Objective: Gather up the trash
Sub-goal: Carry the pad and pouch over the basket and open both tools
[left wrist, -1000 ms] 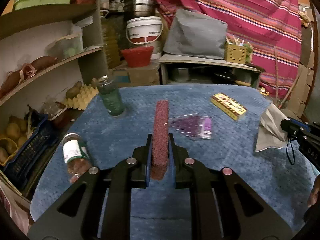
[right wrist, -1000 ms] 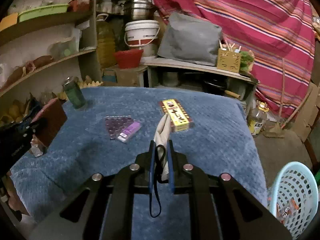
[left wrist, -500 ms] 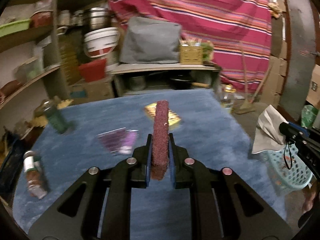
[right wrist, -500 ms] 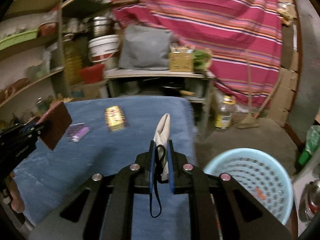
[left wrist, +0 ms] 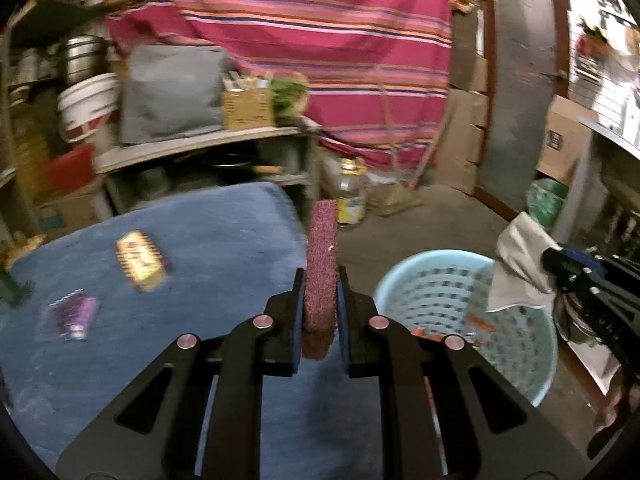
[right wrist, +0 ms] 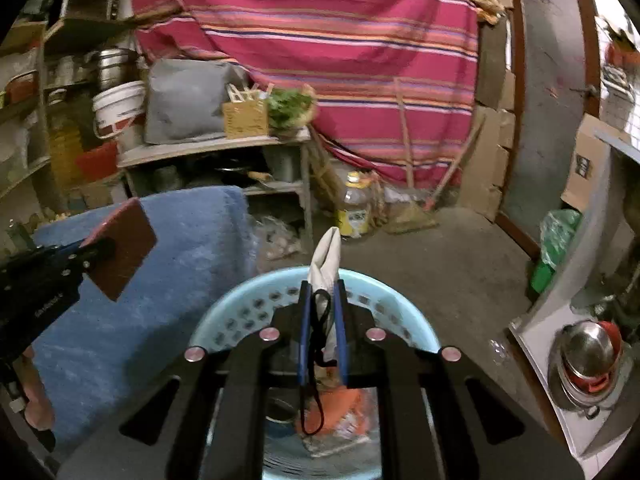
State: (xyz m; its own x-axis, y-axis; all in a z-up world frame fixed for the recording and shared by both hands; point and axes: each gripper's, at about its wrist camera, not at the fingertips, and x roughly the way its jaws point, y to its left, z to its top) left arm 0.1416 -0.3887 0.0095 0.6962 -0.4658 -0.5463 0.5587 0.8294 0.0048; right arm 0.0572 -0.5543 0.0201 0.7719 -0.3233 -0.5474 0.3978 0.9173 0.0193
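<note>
The fingers [right wrist: 339, 312] of the right gripper [right wrist: 322, 320] are squeezed tight on a crumpled white paper [right wrist: 326, 256]. The paper sticks up between them, right above the light blue basket [right wrist: 248, 312] on the floor. The fingers [left wrist: 298, 304] of the left gripper [left wrist: 319, 308] are clamped on a dark red scrub pad [left wrist: 320, 264]. That pad hangs over the edge of the table [left wrist: 200, 240] with the blue cover, just beside the basket and not yet over it.

The step now looks like dropping both things into the basket. For the paper, let go only while it is over the middle of the basket, not the rim. Paper is light and may float sideways, so going lower first would help. The pad needs to move more toward the basket before the left fingers let go, or it may fall on the floor. A yellow box [left wrist: 140, 262] and a purple packet [left wrist: 74, 314] lie on the table, waiting to be picked up.
</note>
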